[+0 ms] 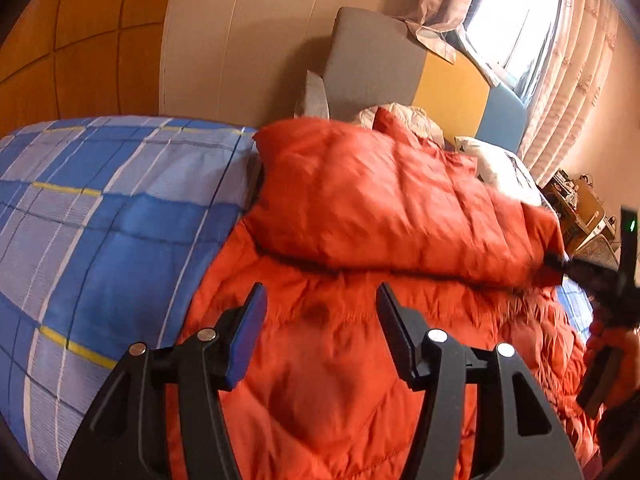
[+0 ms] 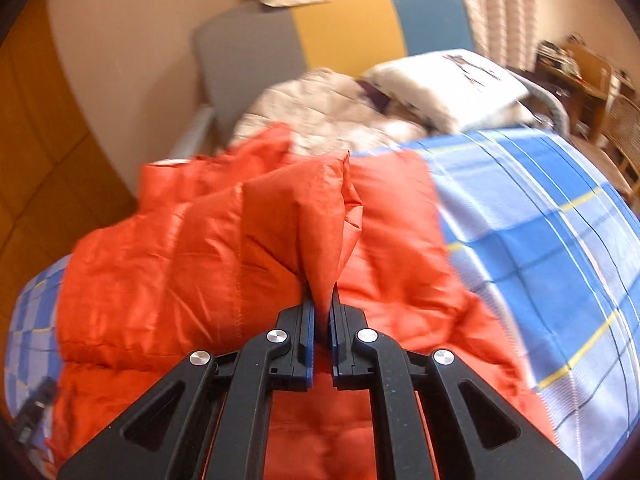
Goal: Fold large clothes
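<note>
my right claw (image 2: 322, 312) is pinched almost closed on a bunched fold of the orange puffer jacket (image 2: 224, 240), the fabric rising out from between the blue pads in a narrow peak just ahead of the fingertips. my left claw (image 1: 320, 320) is spread wide with nothing in it, hanging just above the jacket's body, which fills the gap between its fingers.

to do this step well, i think i should carry the pinched part across the body in a low, even arc, keep the grip firm so the slippery shell doesn't slide out, and use the free left claw to press down the panel beneath it so the bottom layer doesn't drag along. i'd lay the edge down square before letting go.

out from the left claw, the raised section of the jacket stands just ahead as a thick padded slab doubled over the rest, its far corner reaching the right claw at the view's right edge. that part is motion-blurred, so i can't be sure whether it's a sleeve or a side panel.

the jacket is quilted, puffy and glossy, with stitched channels and many creases. it lies on a blue checked bedspread (image 1: 100, 200) that spreads to either side, with pillows (image 2: 444, 80) and a headboard (image 1: 372, 64) beyond.
</note>
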